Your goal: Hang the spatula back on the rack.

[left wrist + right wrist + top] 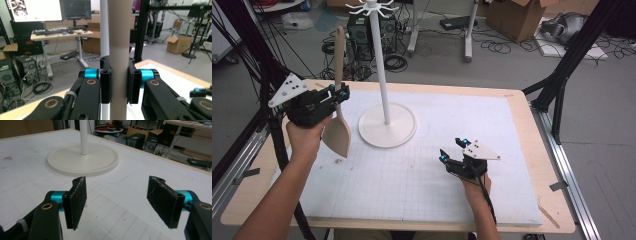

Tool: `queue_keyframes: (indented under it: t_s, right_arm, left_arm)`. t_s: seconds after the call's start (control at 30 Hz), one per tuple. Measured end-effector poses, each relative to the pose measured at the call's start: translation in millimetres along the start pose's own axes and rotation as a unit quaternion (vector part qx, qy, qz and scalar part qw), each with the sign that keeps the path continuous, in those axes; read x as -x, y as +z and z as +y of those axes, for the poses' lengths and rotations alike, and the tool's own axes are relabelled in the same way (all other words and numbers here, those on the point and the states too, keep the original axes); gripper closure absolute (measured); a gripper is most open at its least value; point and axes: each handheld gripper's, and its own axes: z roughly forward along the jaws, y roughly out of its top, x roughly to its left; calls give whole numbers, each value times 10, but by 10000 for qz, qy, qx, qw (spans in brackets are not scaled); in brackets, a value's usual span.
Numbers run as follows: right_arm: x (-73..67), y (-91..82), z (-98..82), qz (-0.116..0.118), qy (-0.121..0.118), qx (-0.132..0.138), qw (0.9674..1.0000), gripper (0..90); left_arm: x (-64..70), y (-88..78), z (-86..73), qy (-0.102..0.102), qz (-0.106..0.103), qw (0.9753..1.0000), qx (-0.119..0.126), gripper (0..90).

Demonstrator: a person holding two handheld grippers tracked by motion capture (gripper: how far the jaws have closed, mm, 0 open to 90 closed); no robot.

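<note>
Wooden spoon (339,107) stands upright off the tabletop (422,175), clamped at its handle by the left tool (337,95), so raise it plumb beside the stand (384,90) while the right tool (451,150) gapes empty.

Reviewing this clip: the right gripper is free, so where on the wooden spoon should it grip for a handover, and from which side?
Probably the bare handle above the left gripper. The wooden spoon stands upright, bowl down, clamped mid-handle. The right gripper, jaws open and empty, could come level from the stand side, pads across the narrow shaft; the wide bowl would suit them less.
</note>
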Motion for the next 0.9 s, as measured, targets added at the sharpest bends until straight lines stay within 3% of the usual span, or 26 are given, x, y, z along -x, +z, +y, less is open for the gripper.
queue_keyframes:
  t_s: [0.33, 0.9]
  right_arm:
    - [10, -2, -2, 0, 6, -8, 10000, 311]
    - [22, -6, -4, 14, 34, -4, 10000, 311]
  left_arm:
    - [-84, 188, 229, -69, -97, 9999, -19, 777]
    - [-163, 454, 236, -131, -16, 9988, -463, 777]
